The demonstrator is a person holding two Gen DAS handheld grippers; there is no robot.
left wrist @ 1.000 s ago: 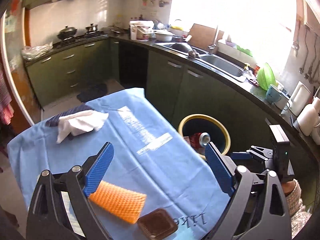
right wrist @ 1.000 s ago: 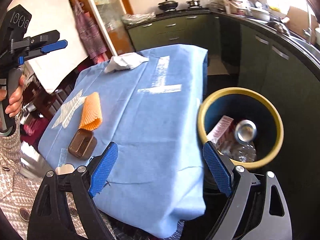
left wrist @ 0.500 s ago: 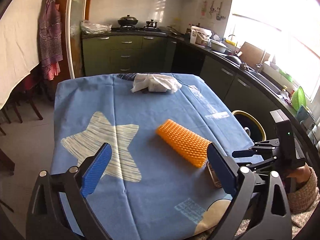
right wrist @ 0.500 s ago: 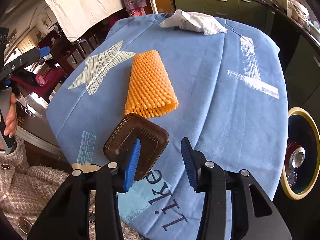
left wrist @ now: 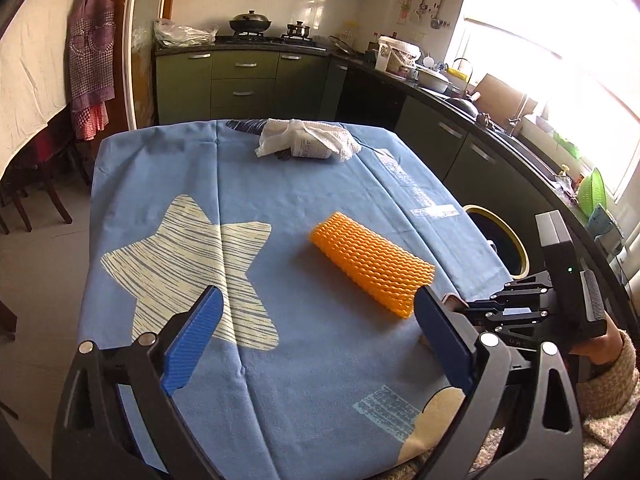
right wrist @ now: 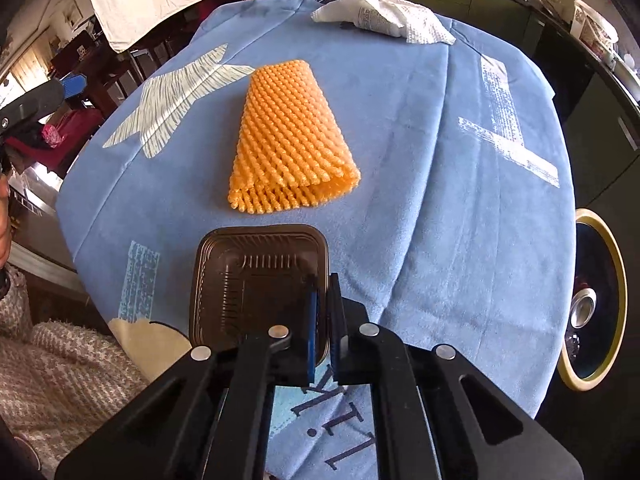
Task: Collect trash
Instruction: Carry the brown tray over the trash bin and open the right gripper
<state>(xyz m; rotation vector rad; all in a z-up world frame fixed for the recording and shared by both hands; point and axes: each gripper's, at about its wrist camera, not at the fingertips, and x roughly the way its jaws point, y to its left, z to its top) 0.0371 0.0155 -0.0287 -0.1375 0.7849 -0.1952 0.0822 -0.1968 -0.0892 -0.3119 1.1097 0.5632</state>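
Note:
A brown plastic tray point(right wrist: 256, 280) lies on the blue tablecloth point(right wrist: 420, 128) near the front edge. My right gripper point(right wrist: 323, 320) is shut on the tray's right rim. An orange foam net point(right wrist: 288, 140) lies just beyond it and also shows in the left wrist view point(left wrist: 372, 264). A crumpled white paper point(right wrist: 384, 16) lies at the far edge, also in the left wrist view point(left wrist: 308, 144). My left gripper point(left wrist: 316, 340) is open and empty above the cloth, short of the net. The yellow-rimmed bin point(right wrist: 596, 300) stands right of the table.
The bin point(left wrist: 500, 240) holds a can point(right wrist: 582, 308) and other trash. Green kitchen cabinets point(left wrist: 240, 80) and a counter run behind and to the right. Chairs point(left wrist: 24, 200) stand left of the table. The right gripper's body point(left wrist: 552, 304) shows at the table's right.
My right gripper moved from over the bin to the brown tray and closed on its rim. My left gripper swung back to face the table and stayed open.

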